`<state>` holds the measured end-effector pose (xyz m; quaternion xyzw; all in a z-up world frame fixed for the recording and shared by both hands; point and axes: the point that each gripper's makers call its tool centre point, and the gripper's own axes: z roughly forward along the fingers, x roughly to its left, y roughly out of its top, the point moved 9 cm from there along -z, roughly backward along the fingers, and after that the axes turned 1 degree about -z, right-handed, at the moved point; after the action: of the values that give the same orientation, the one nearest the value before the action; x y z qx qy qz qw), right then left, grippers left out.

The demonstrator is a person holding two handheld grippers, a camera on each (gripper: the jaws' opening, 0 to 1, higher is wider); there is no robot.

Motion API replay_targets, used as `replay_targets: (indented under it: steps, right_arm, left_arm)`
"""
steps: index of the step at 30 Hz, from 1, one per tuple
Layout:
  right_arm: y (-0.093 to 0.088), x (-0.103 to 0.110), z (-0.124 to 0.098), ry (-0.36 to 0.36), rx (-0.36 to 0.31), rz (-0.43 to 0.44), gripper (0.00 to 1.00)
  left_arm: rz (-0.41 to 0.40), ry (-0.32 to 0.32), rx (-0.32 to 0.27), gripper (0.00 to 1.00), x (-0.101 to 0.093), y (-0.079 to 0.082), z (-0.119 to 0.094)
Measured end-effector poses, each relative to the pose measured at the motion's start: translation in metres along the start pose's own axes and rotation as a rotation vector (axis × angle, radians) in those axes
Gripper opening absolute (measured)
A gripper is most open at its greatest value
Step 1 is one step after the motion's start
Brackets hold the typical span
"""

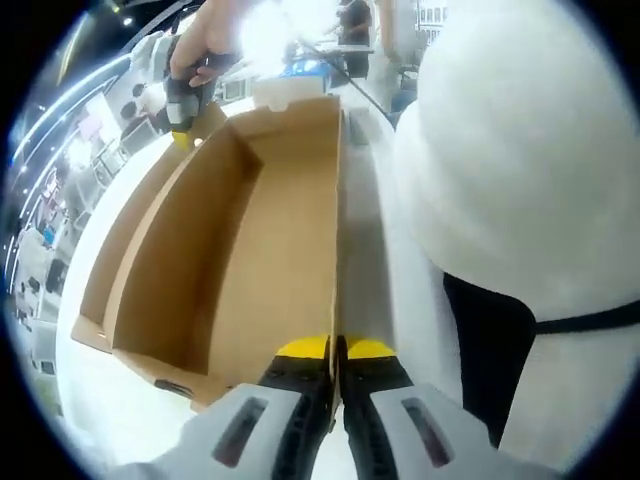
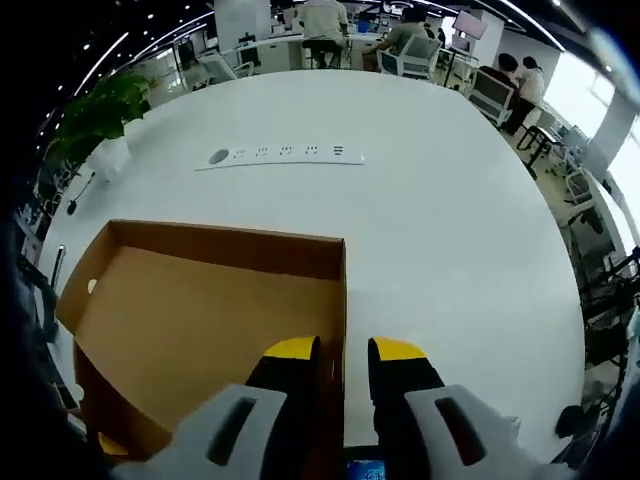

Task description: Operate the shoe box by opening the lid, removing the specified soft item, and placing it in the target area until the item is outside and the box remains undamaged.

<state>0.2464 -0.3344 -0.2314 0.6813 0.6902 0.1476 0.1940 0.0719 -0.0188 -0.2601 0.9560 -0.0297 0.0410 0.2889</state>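
My left gripper (image 1: 336,350) has its yellow-tipped jaws clenched on the near wall of the open brown cardboard shoe box (image 1: 250,250), which stands on the white surface (image 1: 365,200). My right gripper (image 2: 343,352) straddles another wall of that box (image 2: 180,310), jaws on either side of the edge; I cannot tell whether they pinch it. In the left gripper view, the right gripper (image 1: 185,115) sits at the box's far corner, and a big white soft item (image 1: 520,150) bulks just beside the box.
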Motion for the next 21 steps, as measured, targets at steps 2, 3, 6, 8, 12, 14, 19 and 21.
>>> replay_targets:
  steps: [2,3,6,8,12,14,19,21]
  right_arm:
    - [-0.0032,-0.0022,0.0019,-0.013,0.022,-0.012,0.13]
    - [-0.0027,-0.0013,0.0021,-0.004,0.013,-0.007,0.12]
    - [-0.0015,0.0009,-0.0010,-0.012,-0.014,0.010,0.08]
    - [-0.0046,0.0057,0.0018,0.026,0.011,0.004,0.03]
    - [-0.0046,0.0060,0.0018,0.013,-0.018,-0.025,0.01]
    - [-0.0044,0.0059,0.0012,0.021,-0.022,-0.029,0.01]
    - [-0.0077,0.0029,0.0042,0.049,-0.032,-0.025,0.00]
    - [-0.0066,0.0019,0.0055,0.058,-0.032,-0.008,0.00]
  left_arm:
    - [-0.002,-0.003,0.002,0.02,0.0006,0.0001,0.0000]
    - [-0.002,-0.004,0.004,0.02,0.0006,0.0001,0.0000]
    - [-0.003,0.001,0.001,0.02,0.0002,-0.0001,-0.0001]
    - [0.003,0.005,0.003,0.02,-0.0005,0.0001,0.0001]
    - [-0.010,-0.002,0.003,0.02,0.0013,0.0000,-0.0002]
    - [-0.006,0.000,0.007,0.02,0.0003,0.0004,0.0003]
    - [-0.017,-0.002,0.008,0.02,0.0006,0.0003,-0.0004]
    - [-0.019,0.007,0.004,0.02,-0.0005,0.0000,-0.0004]
